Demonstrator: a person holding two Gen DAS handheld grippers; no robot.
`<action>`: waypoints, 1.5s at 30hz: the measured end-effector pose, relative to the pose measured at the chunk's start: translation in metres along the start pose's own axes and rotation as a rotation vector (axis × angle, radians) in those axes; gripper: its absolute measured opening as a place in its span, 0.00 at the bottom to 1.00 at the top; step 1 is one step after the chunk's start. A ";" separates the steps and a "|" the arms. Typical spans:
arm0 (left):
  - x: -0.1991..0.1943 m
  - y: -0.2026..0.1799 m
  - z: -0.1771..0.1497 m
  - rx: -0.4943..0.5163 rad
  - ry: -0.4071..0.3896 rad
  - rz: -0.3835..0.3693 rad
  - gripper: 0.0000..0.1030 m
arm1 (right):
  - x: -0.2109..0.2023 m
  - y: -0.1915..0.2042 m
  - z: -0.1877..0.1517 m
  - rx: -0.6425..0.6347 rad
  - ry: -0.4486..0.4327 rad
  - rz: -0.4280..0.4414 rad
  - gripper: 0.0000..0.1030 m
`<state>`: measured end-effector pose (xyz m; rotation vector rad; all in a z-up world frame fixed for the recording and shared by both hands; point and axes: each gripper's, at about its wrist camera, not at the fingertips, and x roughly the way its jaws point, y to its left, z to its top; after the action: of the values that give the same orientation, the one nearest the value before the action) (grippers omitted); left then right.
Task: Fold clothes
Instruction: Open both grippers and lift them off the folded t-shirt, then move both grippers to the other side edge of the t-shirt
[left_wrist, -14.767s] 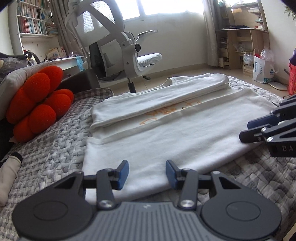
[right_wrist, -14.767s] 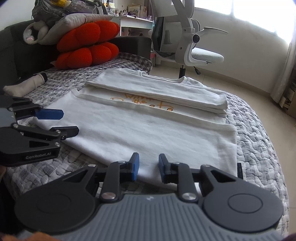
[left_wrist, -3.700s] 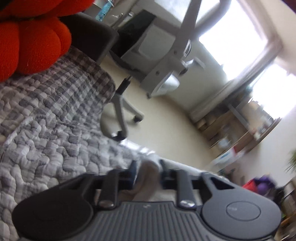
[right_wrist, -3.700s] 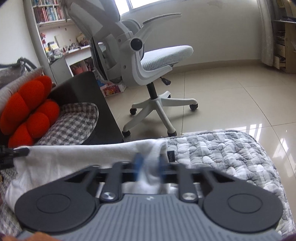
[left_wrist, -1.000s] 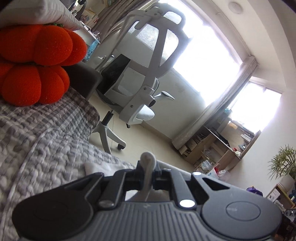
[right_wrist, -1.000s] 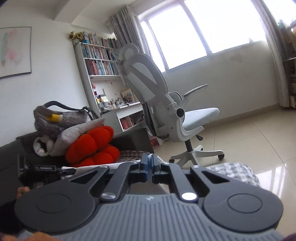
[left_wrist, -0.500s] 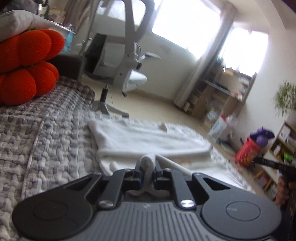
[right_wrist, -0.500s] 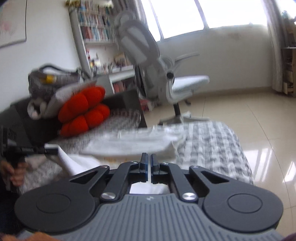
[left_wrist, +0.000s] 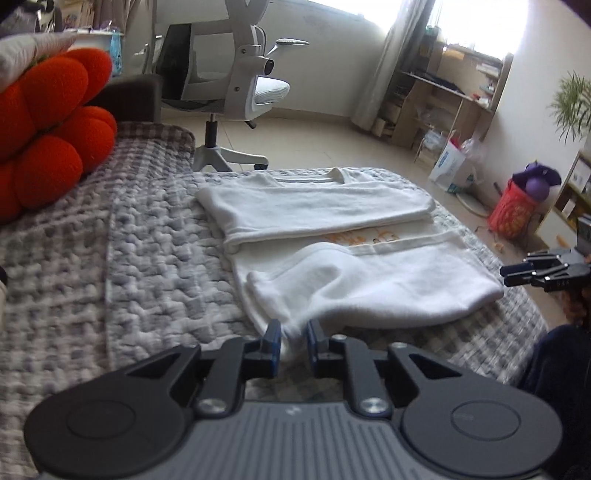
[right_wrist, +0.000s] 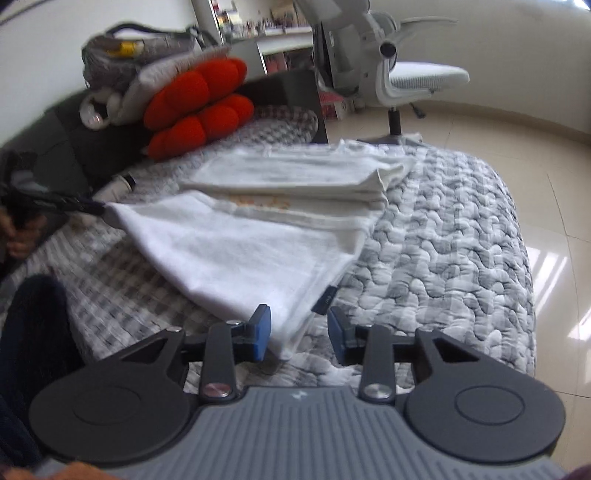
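On the grey quilted bedspread (left_wrist: 147, 258) lies my folded white cotton sweatshirt (left_wrist: 369, 280). My left gripper (left_wrist: 291, 341) tilts downward, opening yet pinching its near corner; my right gripper (right_wrist: 299, 332) (also tilted down) is opening, pads clear of the hem between them.

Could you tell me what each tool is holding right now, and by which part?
The left tool, jaws opening, still pinches the white shirt at its near folded corner. The right tool, jaws opening, grips nothing.
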<state>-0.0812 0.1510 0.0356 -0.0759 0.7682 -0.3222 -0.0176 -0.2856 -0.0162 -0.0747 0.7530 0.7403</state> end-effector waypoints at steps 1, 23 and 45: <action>-0.004 0.002 0.000 -0.006 -0.002 -0.003 0.15 | 0.001 0.001 0.001 -0.011 0.011 -0.026 0.37; 0.063 -0.025 -0.007 -0.028 0.239 0.235 0.11 | 0.025 0.014 0.011 0.025 0.106 -0.036 0.10; 0.066 -0.020 0.023 -0.185 0.104 0.102 0.26 | 0.022 0.026 0.040 -0.044 0.003 -0.153 0.12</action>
<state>-0.0254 0.1102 0.0117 -0.1950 0.9007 -0.1581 0.0003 -0.2406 0.0038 -0.1715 0.7259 0.6114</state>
